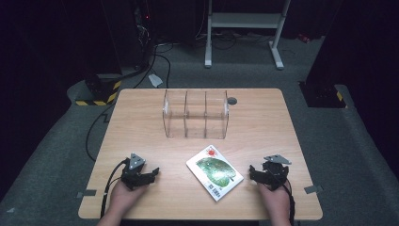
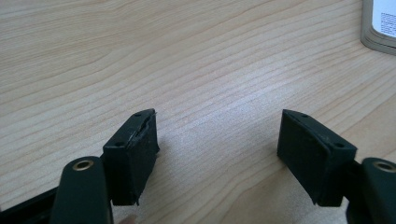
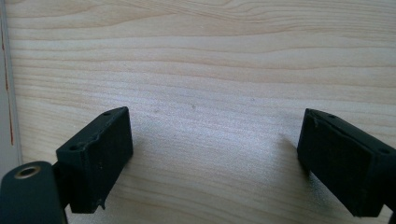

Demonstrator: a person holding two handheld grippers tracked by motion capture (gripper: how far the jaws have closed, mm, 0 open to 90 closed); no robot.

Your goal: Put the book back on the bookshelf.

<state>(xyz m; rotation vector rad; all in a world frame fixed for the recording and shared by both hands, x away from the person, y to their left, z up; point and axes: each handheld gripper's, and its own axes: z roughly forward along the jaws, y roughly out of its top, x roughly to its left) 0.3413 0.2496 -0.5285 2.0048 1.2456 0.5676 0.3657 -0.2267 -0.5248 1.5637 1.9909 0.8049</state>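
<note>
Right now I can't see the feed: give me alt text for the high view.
A book with a green cover lies flat on the wooden table, between the open left gripper and open right gripper. A clear divided organizer stands behind it.

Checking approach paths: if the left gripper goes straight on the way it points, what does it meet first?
Likely the bare light wooden table; the open left gripper tilts down at it. The white-edged book sits off to one side.
</note>
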